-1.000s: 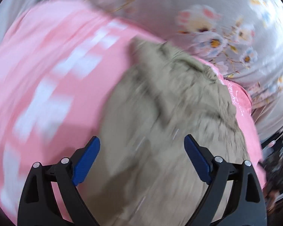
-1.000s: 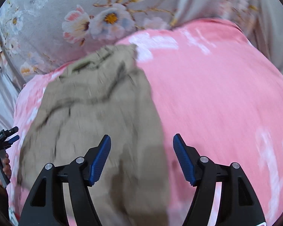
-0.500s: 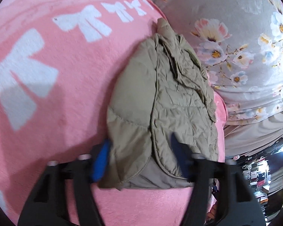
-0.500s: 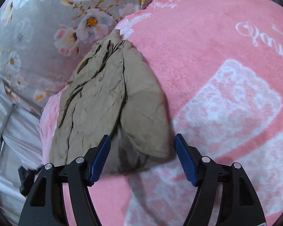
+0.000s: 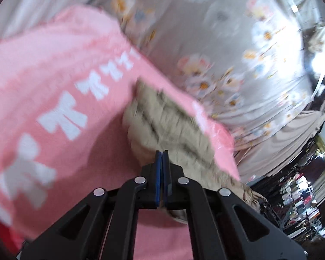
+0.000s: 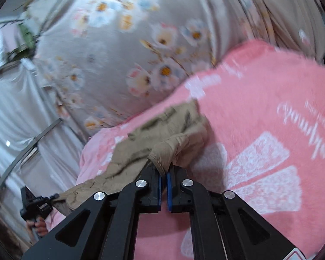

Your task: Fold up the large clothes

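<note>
Both grippers, open a moment earlier, had closed their fingers on the near end of the tan jacket (image 6: 162, 143), left gripper (image 5: 161, 158) and right gripper (image 6: 163, 173) side by side, its length stretching away across the pink blanket (image 6: 260, 99).

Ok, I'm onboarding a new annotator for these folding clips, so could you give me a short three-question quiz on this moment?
1. True or false: both the left gripper and the right gripper are shut on the khaki jacket.
2. Multiple choice: the jacket lies on
A. a bare wooden floor
B. a pink blanket with white prints
C. a blue tray
3. Fill in: beyond the blanket's edge lies grey fabric printed with ____.

Key
1. True; each pair of blue pads is closed on a bit of the jacket.
2. B
3. flowers
</note>
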### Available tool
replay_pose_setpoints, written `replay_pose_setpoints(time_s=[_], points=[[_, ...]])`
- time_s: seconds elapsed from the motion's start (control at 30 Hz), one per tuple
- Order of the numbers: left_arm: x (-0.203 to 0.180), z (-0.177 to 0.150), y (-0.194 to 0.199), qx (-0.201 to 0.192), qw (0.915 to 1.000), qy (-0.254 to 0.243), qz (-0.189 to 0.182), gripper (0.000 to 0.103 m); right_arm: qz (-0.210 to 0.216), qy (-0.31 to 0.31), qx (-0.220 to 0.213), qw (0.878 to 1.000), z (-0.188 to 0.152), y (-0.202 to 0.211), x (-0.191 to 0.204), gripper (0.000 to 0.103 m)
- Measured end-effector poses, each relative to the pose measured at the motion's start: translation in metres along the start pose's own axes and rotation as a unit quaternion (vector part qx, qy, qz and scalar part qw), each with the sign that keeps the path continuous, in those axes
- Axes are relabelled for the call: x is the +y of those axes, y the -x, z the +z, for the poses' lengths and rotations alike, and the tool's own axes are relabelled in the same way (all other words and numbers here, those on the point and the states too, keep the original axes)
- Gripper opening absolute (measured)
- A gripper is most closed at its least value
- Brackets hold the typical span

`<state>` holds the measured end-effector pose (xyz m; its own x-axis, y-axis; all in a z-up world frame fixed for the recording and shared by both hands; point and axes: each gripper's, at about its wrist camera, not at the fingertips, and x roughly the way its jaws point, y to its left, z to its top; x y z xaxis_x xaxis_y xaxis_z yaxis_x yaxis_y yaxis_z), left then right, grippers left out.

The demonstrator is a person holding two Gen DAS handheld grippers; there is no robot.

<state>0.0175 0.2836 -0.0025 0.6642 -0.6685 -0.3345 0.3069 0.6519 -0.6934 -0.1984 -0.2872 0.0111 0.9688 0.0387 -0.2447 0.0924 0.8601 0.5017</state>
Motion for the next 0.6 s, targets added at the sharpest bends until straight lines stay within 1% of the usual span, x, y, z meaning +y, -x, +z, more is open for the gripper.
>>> replay_pose_setpoints(time_s=[0.03,0.07,0.13,0.17,0.2,0.23,0.27,0.3,0.37,0.4,0.47,0.5,0.57,0.6], points=[[-0.005,0.003,0.02,-0.016,0.9999,-0.005,0.001,0.0,0.004,0.013,-0.013,1.0,0.007,0.015,0.009,0.004],[-0.013,0.008,0.042,-0.049,0.9986,-0.017,0.013,0.0,0.004,0.02,-0.023,1.0,0.012,0.025,0.013,0.004],[-0.026,0.023,0.066,-0.094,0.9941,-0.038,0.039,0.0,0.006,0.022,-0.047,0.999,0.031,0.034,0.02,0.004],[-0.033,0.035,0.073,-0.114,0.9913,-0.052,0.041,0.0,0.013,0.017,-0.049,0.999,0.034,0.033,0.019,0.004],[-0.036,0.043,0.073,-0.118,0.9902,-0.06,0.044,0.0,0.023,0.006,-0.047,0.999,0.042,0.023,0.015,0.004],[-0.039,0.053,0.063,-0.114,0.99,-0.064,0.053,0.0,0.023,-0.003,-0.041,0.999,0.049,0.008,0.011,0.004],[-0.04,0.058,0.054,-0.104,0.9911,-0.063,0.054,0.0,0.014,-0.006,-0.032,0.999,0.052,-0.006,0.01,0.004],[-0.04,0.061,0.039,-0.083,0.9938,-0.058,0.047,0.0,0.005,-0.006,-0.021,1.0,0.053,-0.019,0.01,0.004],[-0.039,0.054,0.016,-0.03,0.9974,-0.053,0.039,0.0,0.0,-0.002,-0.008,1.0,0.051,-0.036,0.013,0.004],[-0.037,0.043,0.002,0.001,0.9979,-0.052,0.039,0.0,-0.002,0.012,-0.007,1.0,0.048,-0.039,0.019,0.004],[-0.028,0.02,-0.017,0.057,0.9961,-0.042,0.053,0.0,-0.017,0.04,-0.011,0.999,0.043,-0.039,0.028,0.004],[-0.024,0.008,-0.022,0.077,0.995,-0.031,0.054,0.0,-0.021,0.05,-0.013,0.998,0.043,-0.036,0.03,0.004],[-0.008,-0.021,-0.033,0.132,0.9896,0.0,0.058,0.001,-0.027,0.057,-0.016,0.998,0.044,-0.029,0.03,0.004],[0.0,-0.04,-0.036,0.165,0.9843,0.019,0.059,0.004,-0.028,0.056,-0.017,0.998,0.043,-0.025,0.028,0.004]])
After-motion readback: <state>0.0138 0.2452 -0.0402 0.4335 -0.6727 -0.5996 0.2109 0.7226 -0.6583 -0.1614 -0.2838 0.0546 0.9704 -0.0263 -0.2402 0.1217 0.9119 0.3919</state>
